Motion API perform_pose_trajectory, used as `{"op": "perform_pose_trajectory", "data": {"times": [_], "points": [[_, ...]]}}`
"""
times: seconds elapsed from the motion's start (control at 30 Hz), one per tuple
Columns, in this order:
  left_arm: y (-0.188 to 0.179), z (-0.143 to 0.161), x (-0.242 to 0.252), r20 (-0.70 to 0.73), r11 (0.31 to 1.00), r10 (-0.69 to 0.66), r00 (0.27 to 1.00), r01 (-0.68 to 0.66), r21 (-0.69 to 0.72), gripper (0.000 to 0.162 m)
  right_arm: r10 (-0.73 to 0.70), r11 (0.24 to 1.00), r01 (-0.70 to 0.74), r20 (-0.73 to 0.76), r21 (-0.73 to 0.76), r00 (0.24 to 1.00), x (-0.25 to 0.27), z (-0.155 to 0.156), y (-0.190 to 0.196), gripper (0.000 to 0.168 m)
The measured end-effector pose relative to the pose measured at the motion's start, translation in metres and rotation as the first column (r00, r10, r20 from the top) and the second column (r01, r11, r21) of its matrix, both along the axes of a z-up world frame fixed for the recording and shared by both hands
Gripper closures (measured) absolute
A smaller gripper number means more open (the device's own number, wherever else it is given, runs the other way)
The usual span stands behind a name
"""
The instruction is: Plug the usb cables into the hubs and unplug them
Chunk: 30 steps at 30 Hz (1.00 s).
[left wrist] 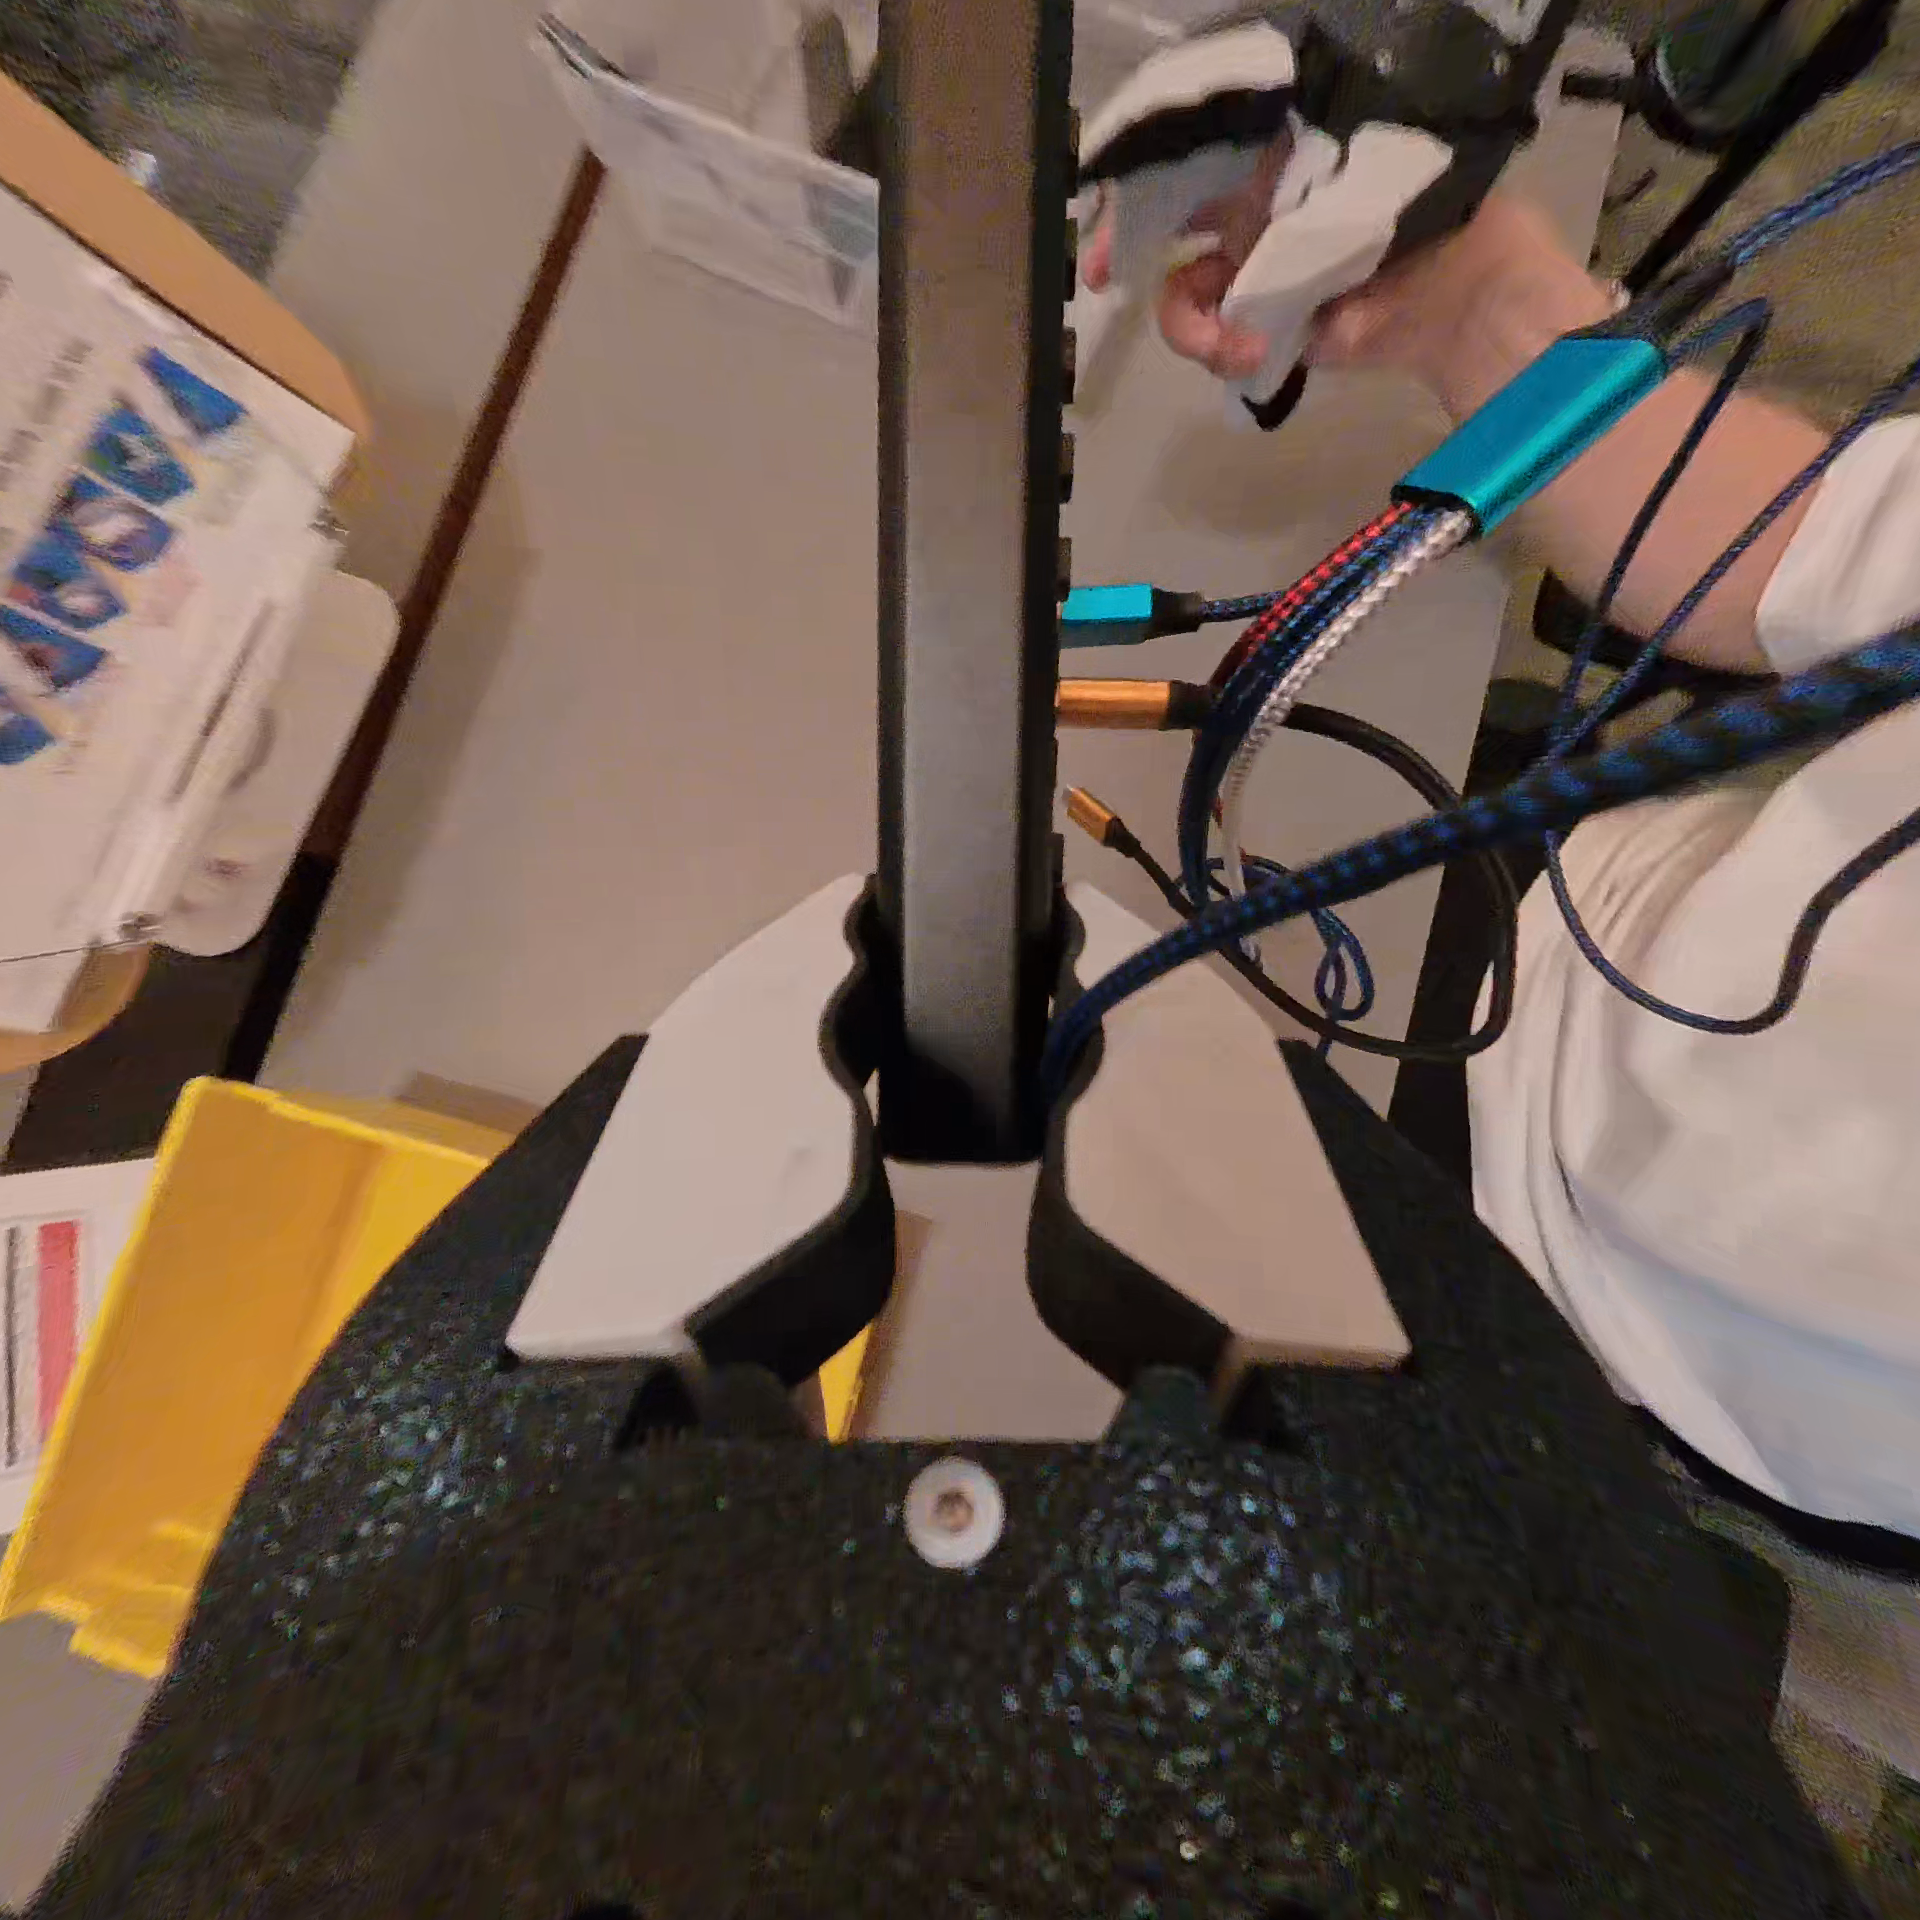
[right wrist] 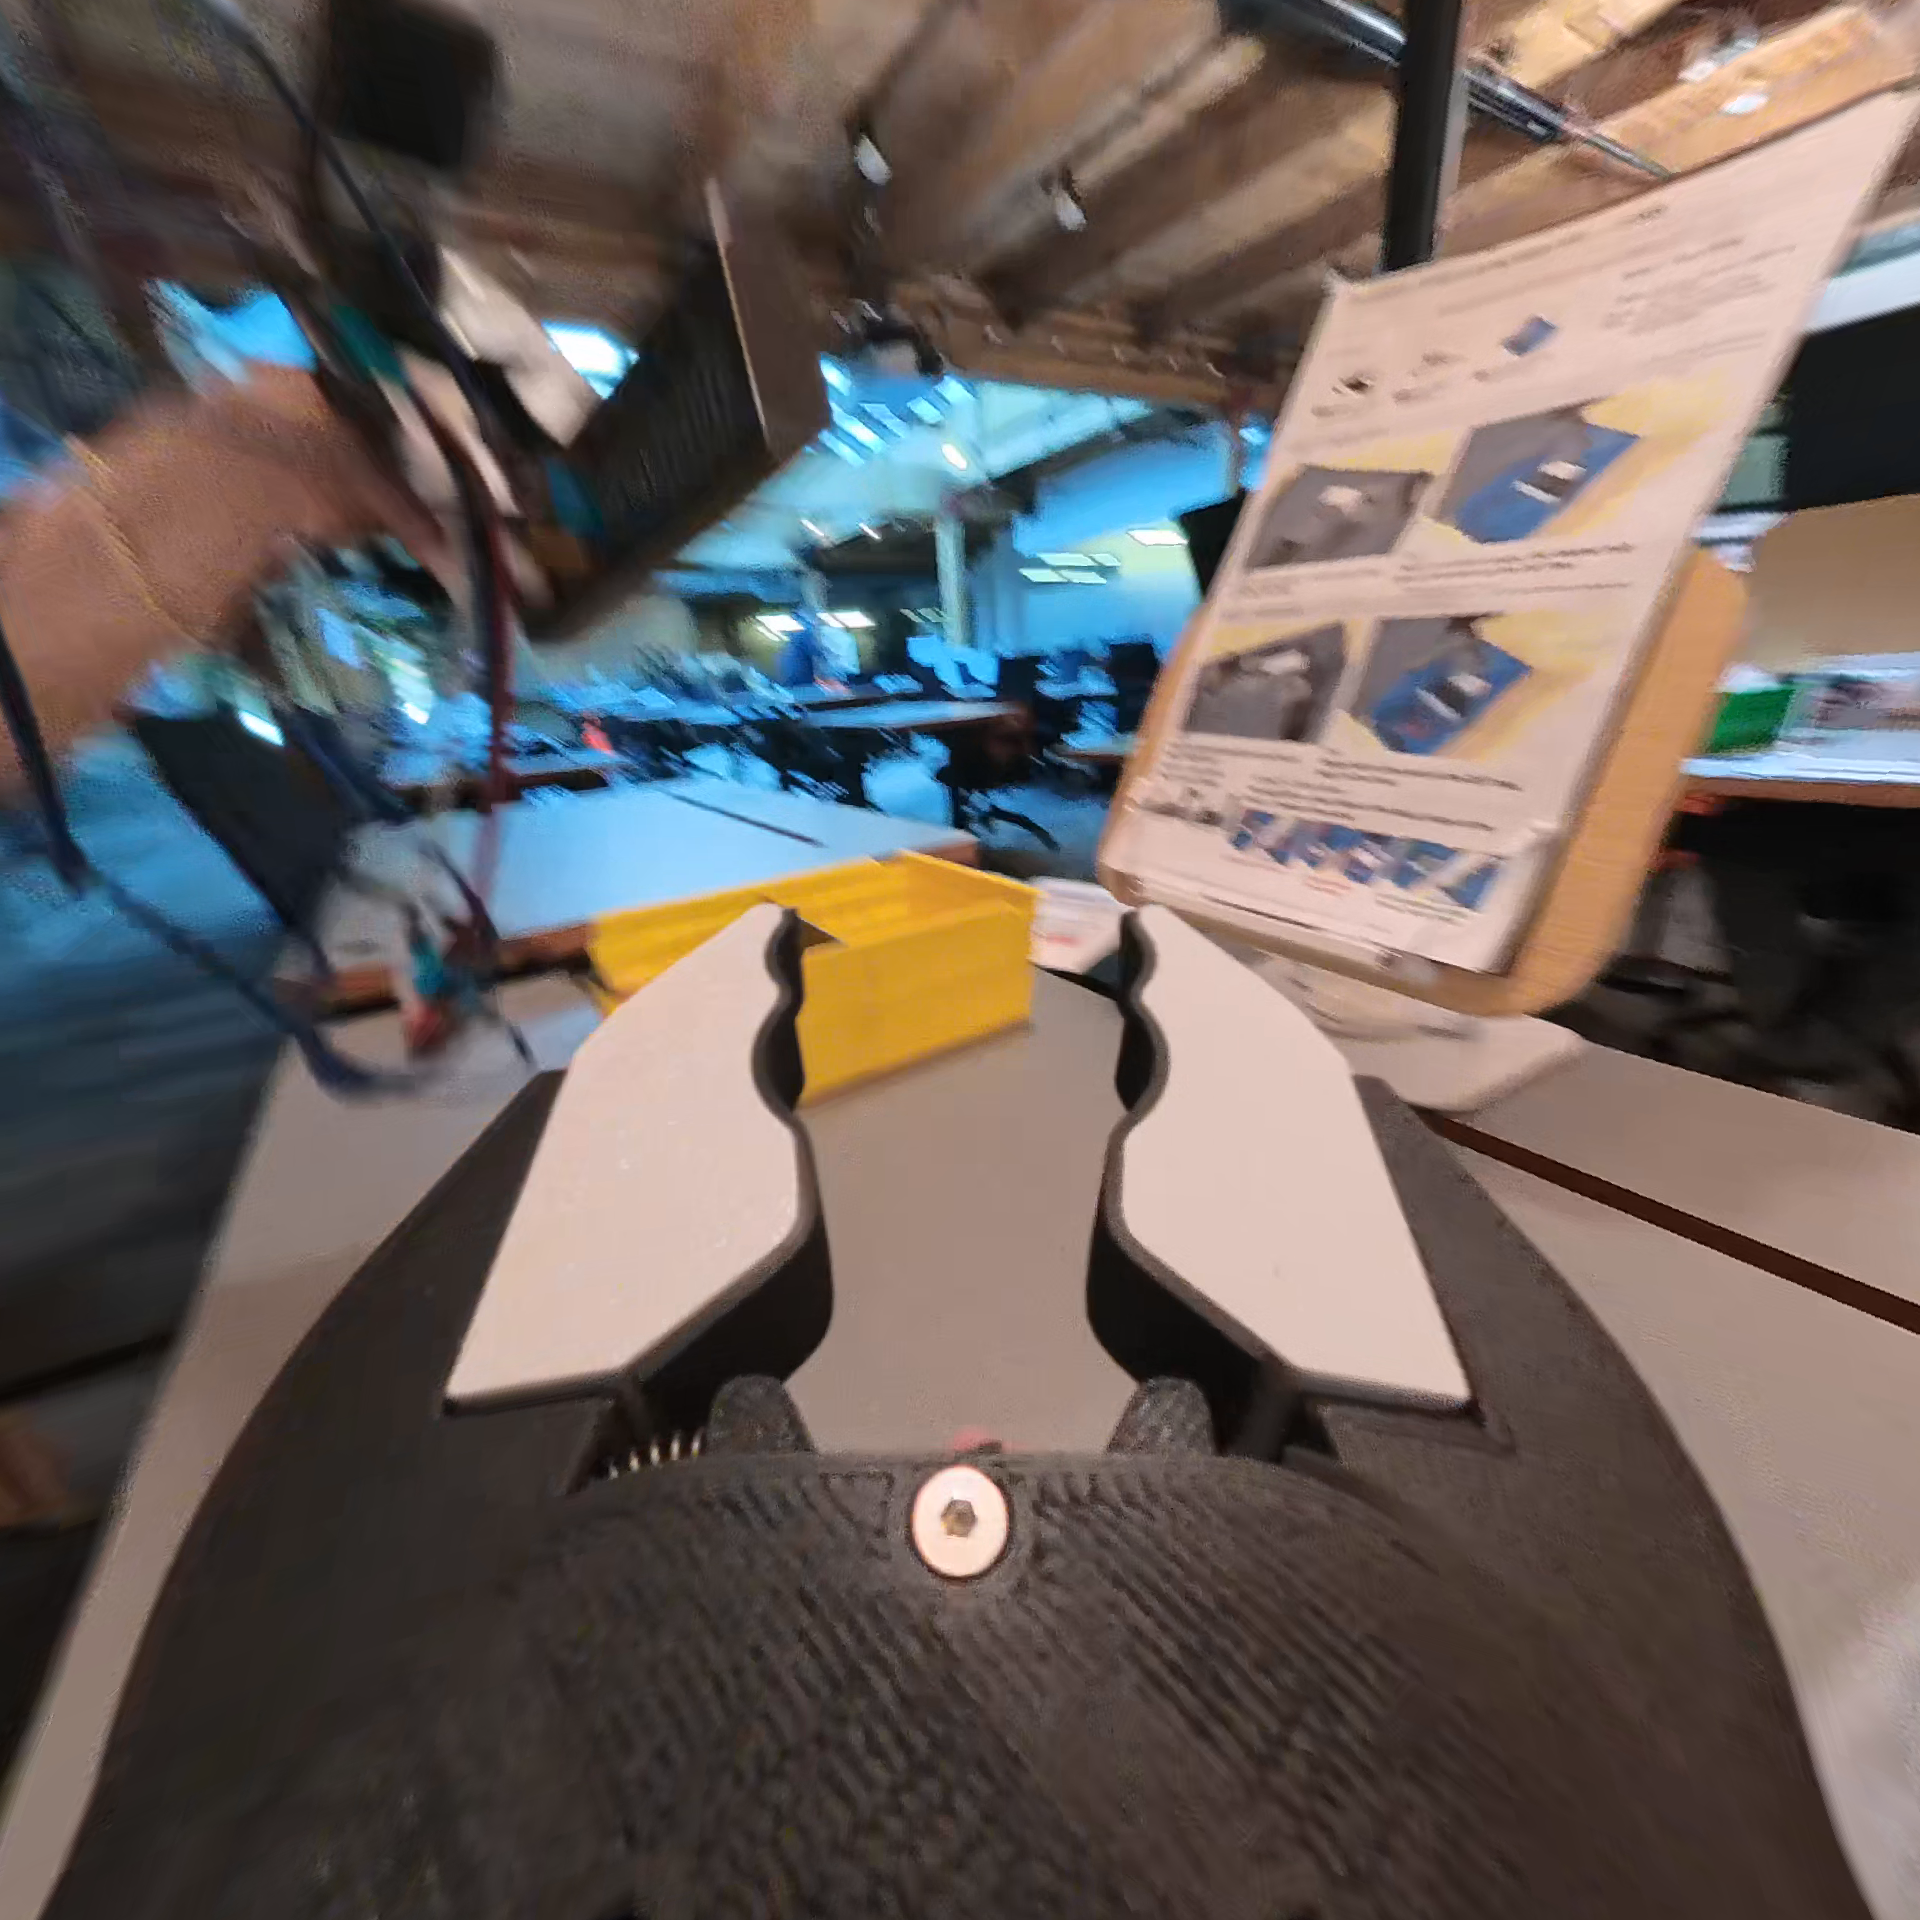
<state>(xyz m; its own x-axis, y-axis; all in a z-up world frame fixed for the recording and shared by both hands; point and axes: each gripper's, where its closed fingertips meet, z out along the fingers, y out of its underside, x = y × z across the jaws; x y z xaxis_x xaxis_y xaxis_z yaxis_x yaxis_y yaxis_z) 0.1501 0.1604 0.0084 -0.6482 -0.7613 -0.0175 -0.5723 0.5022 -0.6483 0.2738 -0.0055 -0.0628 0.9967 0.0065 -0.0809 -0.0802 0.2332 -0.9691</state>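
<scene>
- The hub (left wrist: 961, 499), a long grey bar, stands clamped between the left gripper (left wrist: 961, 935) fingers, which close narrowly on its lower end; it runs away from the camera up the middle of the left wrist view.
- A thick blue braided cable (left wrist: 1455, 831) runs from beside the hub's base, past the right-hand fingertip, off to the right.
- Two plugs sit in ports on the hub's right edge: a teal plug (left wrist: 1110, 615) above an orange plug (left wrist: 1117, 703).
- A third, smaller gold plug (left wrist: 1091, 812) hangs loose just beside the hub, below the orange one, not touching it.
- A teal splitter (left wrist: 1527, 436) gathers one red, one blue and one white braided lead, lying against a person's forearm to the right.
- The right gripper (left wrist: 1288, 270) shows farther off at upper right in the left wrist view, held in a hand (left wrist: 1382, 312), well apart from the plugs.
- In its own view the right gripper (right wrist: 961, 935) fingers stand wide apart and hold nothing; between them shows only the grey surface (right wrist: 956, 1195).
- There the hub (right wrist: 675, 426) appears blurred at upper left, well apart from the right fingers, with cables trailing beneath it.
- One yellow bin (right wrist: 914, 956) sits on the surface just beyond the right fingertips; it also shows at lower left of the left wrist view (left wrist: 260, 1299).
- One clipboard (right wrist: 1455, 623) with a printed sheet stands tilted to the right of the bin.
</scene>
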Motion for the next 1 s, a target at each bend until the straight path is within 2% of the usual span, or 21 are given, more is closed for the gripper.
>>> {"op": "perform_pose_trajectory", "data": {"times": [0.07,0.13,0.27,0.37,0.43,0.53,0.67,0.83,1.0], "points": [[-0.022,-0.049,-0.001,-0.063,0.997,-0.056,0.996,0.059,0.047,0.135,0.105,0.991,-0.103,-0.028,0.080,0.994,-0.018,0.010,0.005,0.101],[-0.039,-0.086,0.001,-0.109,0.988,-0.103,0.989,0.114,0.101,0.136,0.146,0.986,-0.147,0.016,0.083,0.989,-0.034,0.010,0.013,0.097],[-0.060,-0.122,0.007,-0.148,0.959,-0.176,0.973,0.204,0.198,0.136,0.227,0.969,-0.206,0.164,-0.137,0.960,-0.060,-0.029,0.036,0.096],[-0.061,-0.126,0.011,-0.168,0.929,-0.208,0.964,0.249,0.274,0.136,0.232,0.959,-0.182,0.235,-0.219,0.944,-0.063,-0.047,0.044,0.107],[-0.059,-0.126,0.014,-0.183,0.915,-0.217,0.959,0.265,0.303,0.136,0.211,0.960,-0.150,0.260,-0.235,0.942,-0.057,-0.051,0.045,0.122],[-0.059,-0.124,0.016,-0.189,0.906,-0.235,0.953,0.285,0.314,0.136,0.198,0.968,-0.143,0.280,-0.205,0.939,-0.055,-0.049,0.045,0.123],[-0.053,-0.122,0.018,-0.188,0.864,-0.304,0.934,0.353,0.359,0.136,0.261,0.956,-0.213,0.250,-0.203,0.933,-0.063,-0.052,0.044,0.132],[-0.061,-0.113,0.019,-0.102,0.850,-0.416,0.904,0.426,0.311,0.134,0.311,0.949,-0.289,0.218,-0.125,0.925,-0.069,-0.040,0.036,0.135],[-0.063,-0.098,0.022,0.023,0.868,-0.460,0.887,0.444,0.223,0.131,0.343,0.939,-0.339,0.182,-0.057,0.921,-0.078,-0.020,0.031,0.139]]}}
